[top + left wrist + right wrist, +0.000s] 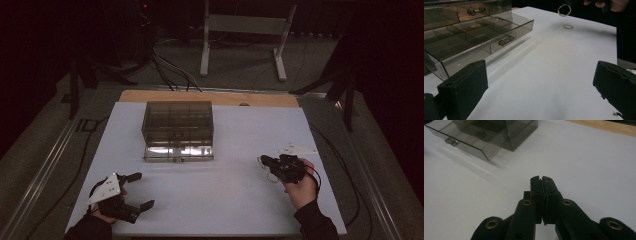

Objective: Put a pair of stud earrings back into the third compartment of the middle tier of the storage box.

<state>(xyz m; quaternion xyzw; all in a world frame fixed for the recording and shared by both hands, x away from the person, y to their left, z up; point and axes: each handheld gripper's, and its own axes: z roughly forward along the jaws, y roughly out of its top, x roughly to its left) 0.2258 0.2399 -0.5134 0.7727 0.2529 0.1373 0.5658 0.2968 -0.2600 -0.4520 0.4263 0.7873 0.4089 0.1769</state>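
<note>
While the left gripper [134,192] gapes, the right gripper [263,160], pinched on a ring [564,10], faces the open-drawered box [178,129] unobstructed.

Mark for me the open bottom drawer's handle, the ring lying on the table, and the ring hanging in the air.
drawer handle [506,40], left gripper view, middle of the bar.
ring on the table [567,26], left gripper view, its near rim.
hanging ring [564,14], left gripper view, lower edge of the loop.

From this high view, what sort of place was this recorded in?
Probably a dark lab or recording studio: a white table on a wooden top, cables across the floor, and a white metal stand behind.
</note>
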